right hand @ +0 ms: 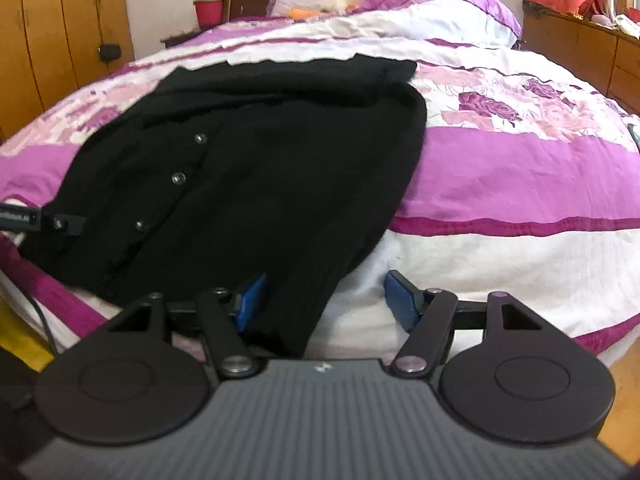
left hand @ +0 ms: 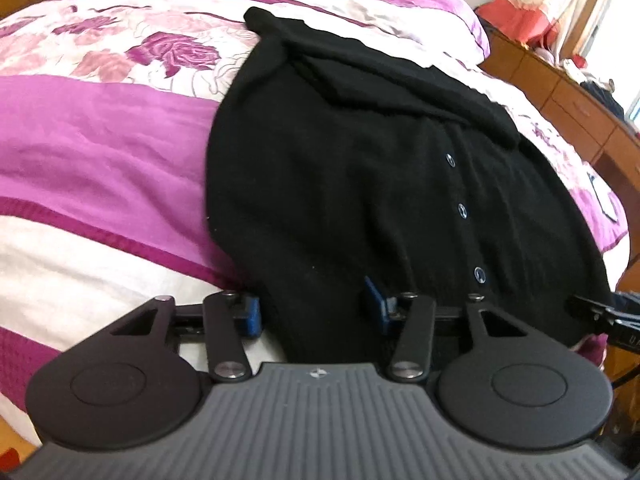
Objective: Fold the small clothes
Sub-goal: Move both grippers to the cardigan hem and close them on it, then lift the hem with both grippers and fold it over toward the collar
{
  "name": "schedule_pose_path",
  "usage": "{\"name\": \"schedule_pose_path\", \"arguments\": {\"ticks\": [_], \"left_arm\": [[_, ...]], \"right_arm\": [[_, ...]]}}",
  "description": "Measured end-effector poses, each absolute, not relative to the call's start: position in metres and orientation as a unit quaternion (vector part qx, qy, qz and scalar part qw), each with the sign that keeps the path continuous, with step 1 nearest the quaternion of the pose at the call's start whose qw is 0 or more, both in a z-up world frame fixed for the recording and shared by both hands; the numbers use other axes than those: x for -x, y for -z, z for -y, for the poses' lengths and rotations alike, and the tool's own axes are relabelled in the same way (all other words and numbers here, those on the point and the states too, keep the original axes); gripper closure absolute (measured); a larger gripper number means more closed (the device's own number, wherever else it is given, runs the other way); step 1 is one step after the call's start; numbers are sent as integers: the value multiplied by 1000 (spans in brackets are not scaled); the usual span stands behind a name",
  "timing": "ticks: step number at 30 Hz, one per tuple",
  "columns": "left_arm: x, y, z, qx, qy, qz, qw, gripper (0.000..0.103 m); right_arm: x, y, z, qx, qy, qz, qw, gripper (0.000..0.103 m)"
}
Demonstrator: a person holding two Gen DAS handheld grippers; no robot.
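Where quilt turns satiny, black ribbed-knit cardigan, round-buttoned, limp.

Bright soft daylight from the far right window, faint shadows, black cardigan detail lost, mild blur, strong fisheye bending at edges

No readable text showing anywhere; small white print sitting on the left gripper is too blurred.
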State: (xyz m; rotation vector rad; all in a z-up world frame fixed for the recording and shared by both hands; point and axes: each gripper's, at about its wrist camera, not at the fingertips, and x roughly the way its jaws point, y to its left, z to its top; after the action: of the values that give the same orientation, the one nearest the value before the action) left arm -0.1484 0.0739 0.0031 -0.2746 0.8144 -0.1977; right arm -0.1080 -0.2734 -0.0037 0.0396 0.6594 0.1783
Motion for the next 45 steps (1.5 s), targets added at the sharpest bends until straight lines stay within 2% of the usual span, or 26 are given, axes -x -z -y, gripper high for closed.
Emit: {"name": "schedule_pose_path", "arguments": {"ticks": [3,10,12,17,18,19,20,40,43,45], "left_arm": [[146,-1,-75,142,92,-395,903,49],[152,1,-75,142,91,-390,905,49],[152,1,-75,144,91,-390,905,49],[152,3,-74,139,87,-387,907,49],[154,3,-74,140,82,-384,909,53],[155,2,-73,136,75,-381,911,67],[156,1,-73,135,70,-381,912,74],[155,1,-72,138,66,-387,909,74],[155,1,-72,138,66,-386,910,74],[156,0,-74,142,69,-382,910,76]], "right_arm": [[106,2,279,-41,-84,-315,944,47],[112,3,288,-80,-94,-311,942,54],[115,2,287,-89,-114,-302,942,60],[108,8,285,-88,-113,-317,937,68],[107,9,287,-93,-113,-317,937,73],[108,9,289,-95,-113,-317,937,75],[108,9,291,-96,-115,-317,936,77],[112,15,298,-112,-126,-310,936,76],[113,14,298,-112,-128,-304,938,78],[114,13,299,-119,-130,-297,939,84]]}}
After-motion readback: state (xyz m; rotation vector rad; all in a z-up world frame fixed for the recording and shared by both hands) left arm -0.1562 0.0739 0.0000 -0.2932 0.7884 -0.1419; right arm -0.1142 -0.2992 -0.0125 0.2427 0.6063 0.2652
